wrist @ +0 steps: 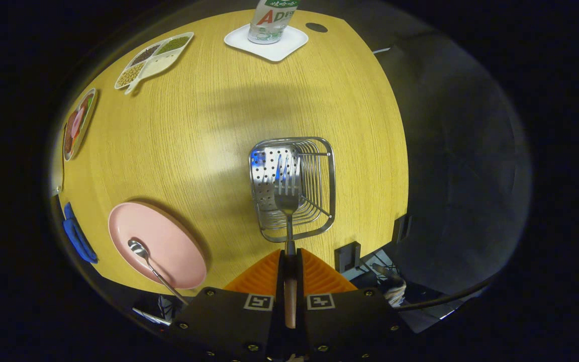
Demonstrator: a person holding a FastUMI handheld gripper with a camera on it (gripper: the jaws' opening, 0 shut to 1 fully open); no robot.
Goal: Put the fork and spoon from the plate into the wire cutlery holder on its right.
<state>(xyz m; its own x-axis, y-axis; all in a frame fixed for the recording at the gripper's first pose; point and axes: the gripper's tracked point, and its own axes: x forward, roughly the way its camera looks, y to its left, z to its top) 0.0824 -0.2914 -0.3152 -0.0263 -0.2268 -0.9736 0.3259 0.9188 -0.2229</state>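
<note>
Claw (290,256) clamps fork (288,193) | tines over wire holder (294,188) (spoon (151,266) on plate (169,241))

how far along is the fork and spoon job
Nothing is in the wire holder yet. In hand: the tongs are shut on the fork, its prongs held over the holder's opening, not yet released. Left: drop the fork in, then fetch the spoon, which lies on the pink plate.

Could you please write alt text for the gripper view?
The gripper is shut on a metal fork, holding its tines over the square wire cutlery holder on the wooden table. A metal spoon lies on the round pink plate beside it.
</note>
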